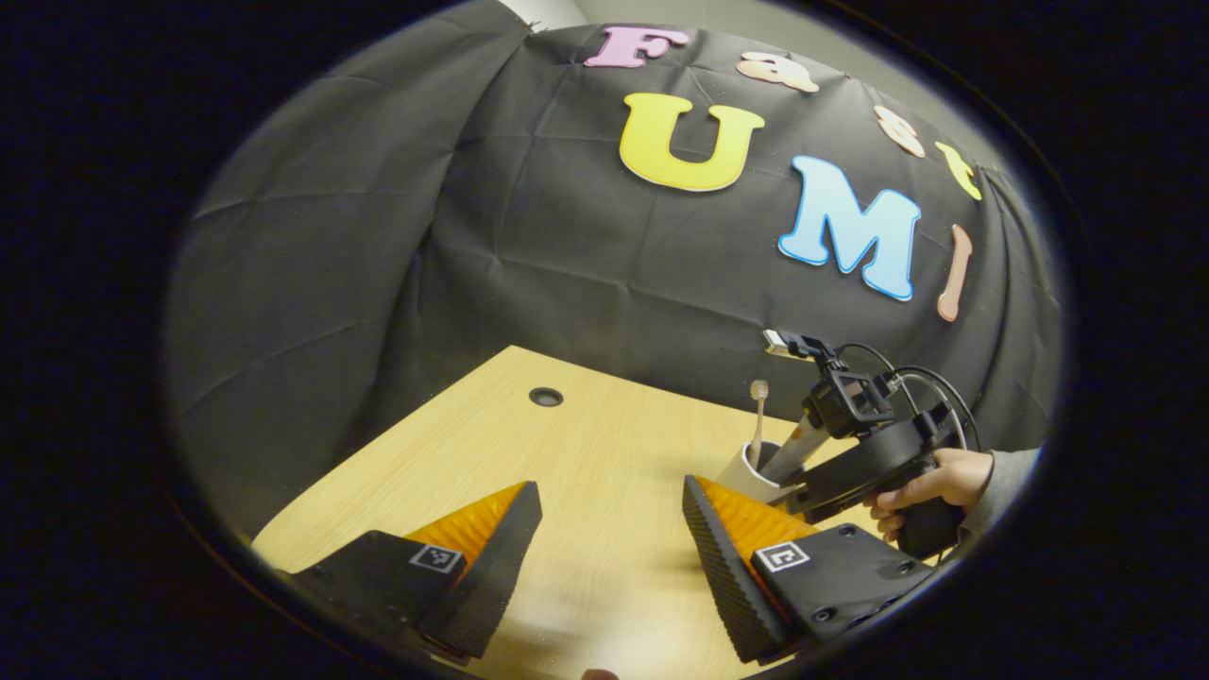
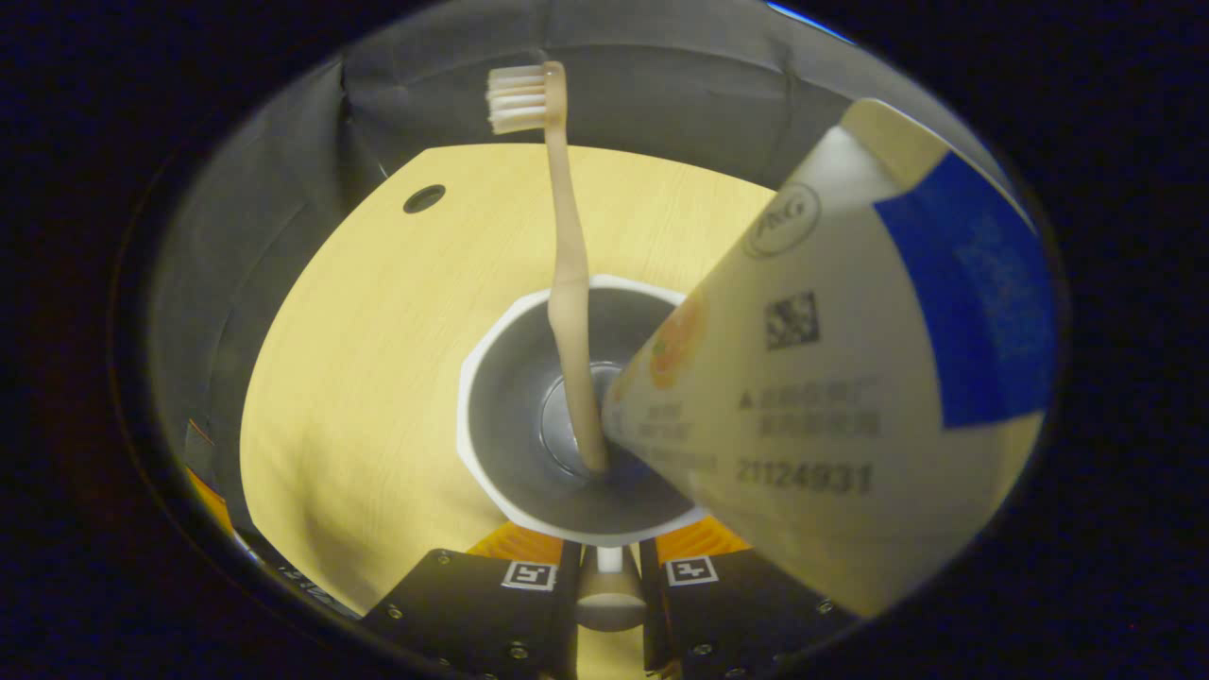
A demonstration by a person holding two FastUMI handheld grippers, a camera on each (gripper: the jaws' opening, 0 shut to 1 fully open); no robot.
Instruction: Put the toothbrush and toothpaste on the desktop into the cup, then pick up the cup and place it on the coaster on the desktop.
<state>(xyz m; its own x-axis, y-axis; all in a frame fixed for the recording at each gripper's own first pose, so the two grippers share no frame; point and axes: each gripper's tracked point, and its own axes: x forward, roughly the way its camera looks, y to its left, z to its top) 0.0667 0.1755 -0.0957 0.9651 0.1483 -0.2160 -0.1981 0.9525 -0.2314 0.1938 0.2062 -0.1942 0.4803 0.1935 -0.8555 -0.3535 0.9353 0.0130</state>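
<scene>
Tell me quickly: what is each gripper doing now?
Left gripper: open, holding nothing.
Right gripper: shut on the cup at its handle.

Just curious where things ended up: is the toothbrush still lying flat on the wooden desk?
No, the toothbrush stands in the white cup, bristles up, beside the toothpaste tube.

Both views are looking dim, with light falling from above onto the worktop (image 1: 586, 453), which is glowing pale yellow. Soft shadows are pooling along its near edge. The fisheye is bending the worktop's edges. The toothpaste tube (image 2: 850, 378) is looming large, its print slightly blurred.
</scene>
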